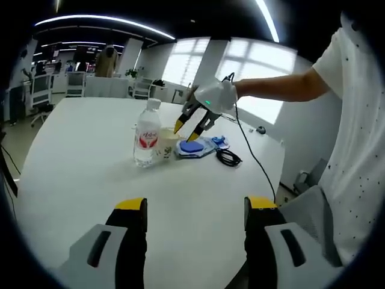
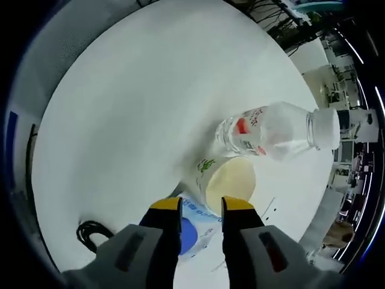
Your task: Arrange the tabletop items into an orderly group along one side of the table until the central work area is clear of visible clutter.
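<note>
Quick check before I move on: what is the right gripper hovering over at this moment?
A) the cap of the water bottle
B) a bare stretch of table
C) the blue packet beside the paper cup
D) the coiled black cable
C: in the right gripper view, the right gripper hangs with its yellow tips over the blue packet, right next to the paper cup; the water bottle and black cable lie off to the sides.

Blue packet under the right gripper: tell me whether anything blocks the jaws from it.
Nothing visible does. The right gripper hangs directly over the blue packet, jaws slightly apart. The paper cup and water bottle sit just beyond it.
</note>
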Demonstrator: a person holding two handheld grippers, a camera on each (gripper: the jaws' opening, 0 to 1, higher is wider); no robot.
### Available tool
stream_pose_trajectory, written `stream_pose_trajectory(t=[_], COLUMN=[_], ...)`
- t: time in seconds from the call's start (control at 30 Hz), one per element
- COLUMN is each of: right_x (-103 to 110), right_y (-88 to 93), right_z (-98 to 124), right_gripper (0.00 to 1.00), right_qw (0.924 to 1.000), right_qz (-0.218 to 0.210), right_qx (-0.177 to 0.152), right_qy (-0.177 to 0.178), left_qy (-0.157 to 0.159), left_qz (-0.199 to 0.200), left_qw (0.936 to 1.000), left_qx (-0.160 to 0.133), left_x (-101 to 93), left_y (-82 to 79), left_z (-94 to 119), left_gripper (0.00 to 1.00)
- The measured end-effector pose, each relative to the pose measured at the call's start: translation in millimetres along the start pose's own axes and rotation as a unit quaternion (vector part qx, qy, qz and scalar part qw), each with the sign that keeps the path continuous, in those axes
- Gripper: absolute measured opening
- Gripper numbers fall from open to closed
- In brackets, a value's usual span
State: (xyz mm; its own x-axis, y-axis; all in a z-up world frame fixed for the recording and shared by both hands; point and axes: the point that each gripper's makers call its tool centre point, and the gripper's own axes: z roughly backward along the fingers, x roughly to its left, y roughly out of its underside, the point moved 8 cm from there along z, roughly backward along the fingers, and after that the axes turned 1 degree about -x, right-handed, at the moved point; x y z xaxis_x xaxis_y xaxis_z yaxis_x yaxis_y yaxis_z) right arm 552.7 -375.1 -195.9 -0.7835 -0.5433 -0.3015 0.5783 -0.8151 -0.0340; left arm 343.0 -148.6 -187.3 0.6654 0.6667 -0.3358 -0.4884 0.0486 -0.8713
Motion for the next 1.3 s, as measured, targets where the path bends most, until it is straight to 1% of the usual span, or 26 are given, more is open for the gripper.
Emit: stream_pose_trajectory(t=[0.27, 0.4, 0.5, 0.7, 0.87, 1.03, 1.2, 1.3], right_x=[5, 7, 8, 14, 20, 27, 37, 43], right_y=[-3.2, -5.7, -7.4, -9.4, -9.7, -6.6, -1.3, 1.9], right_z=[10, 17, 21, 29, 35, 41, 50, 53], right_gripper=[0.29, 0.33, 0.35, 0.37, 0.4, 0.42, 0.44, 0.46], right_qw=[0.9994, 0.9983, 0.997, 0.9948, 0.9909, 0.9872, 0.9794, 0.9759], right_qz=[-0.027, -0.047, -0.059, -0.08, -0.109, -0.131, -0.171, -0.186], right_qx=[-0.016, -0.026, -0.035, -0.043, -0.054, -0.057, -0.066, -0.068], right_qy=[0.015, 0.025, 0.035, 0.046, 0.058, 0.07, 0.085, 0.092], left_qy=[0.004, 0.005, 0.006, 0.005, 0.006, 0.007, 0.008, 0.01], left_qz=[-0.009, -0.014, -0.018, -0.024, -0.031, -0.036, -0.043, -0.048], left_qw=[0.9999, 0.9999, 0.9998, 0.9997, 0.9995, 0.9993, 0.999, 0.9988], left_qx=[0.003, 0.004, 0.005, 0.004, 0.004, 0.005, 0.005, 0.006], left_x=[-1.8, -3.3, -4.4, -7.5, -11.2, -13.8, -17.1, -19.2], left_y=[-6.1, -9.7, -11.8, -17.7, -23.1, -27.0, -31.5, -34.8], left_z=[-2, -2, -2, -2, -3, -4, -5, -7], left_gripper=[0.66, 0.67, 0.67, 0.68, 0.69, 0.7, 0.71, 0.73])
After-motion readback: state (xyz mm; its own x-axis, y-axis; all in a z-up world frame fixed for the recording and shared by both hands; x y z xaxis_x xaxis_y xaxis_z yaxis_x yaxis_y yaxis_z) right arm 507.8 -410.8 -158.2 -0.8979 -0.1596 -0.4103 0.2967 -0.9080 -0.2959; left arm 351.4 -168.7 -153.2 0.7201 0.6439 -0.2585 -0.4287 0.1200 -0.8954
